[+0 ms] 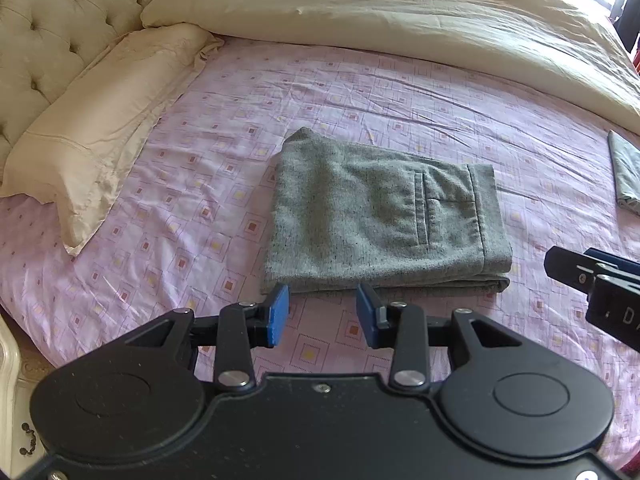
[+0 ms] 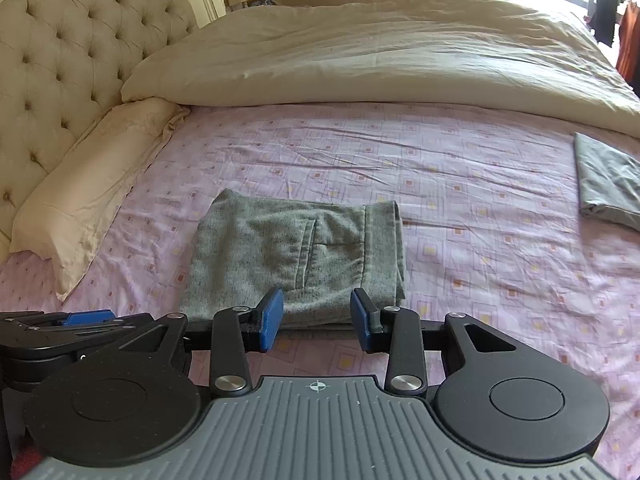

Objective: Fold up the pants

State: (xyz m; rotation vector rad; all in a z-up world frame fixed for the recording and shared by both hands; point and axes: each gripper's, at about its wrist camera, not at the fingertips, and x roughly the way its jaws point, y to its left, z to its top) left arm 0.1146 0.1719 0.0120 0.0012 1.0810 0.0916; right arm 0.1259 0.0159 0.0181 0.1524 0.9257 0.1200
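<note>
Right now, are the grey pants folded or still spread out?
Folded. The grey pants lie as a compact stacked rectangle on the pink sheet, layered edges showing along the near side.

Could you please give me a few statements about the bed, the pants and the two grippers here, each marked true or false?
1. The grey pants lie folded into a compact stack on the pink patterned sheet. True.
2. The left gripper is clamped on the pants. False: its jaws are open with nothing between them, short of the near edge.
3. A back pocket shows on top of the folded pants. True.
4. The right gripper holds a trouser leg. False: it is open and holds nothing.
5. A second folded grey cloth lies on the sheet to the right of the pants. True.
6. The cream pillow lies on top of the pants. False: it lies apart, by the tufted headboard.
</note>
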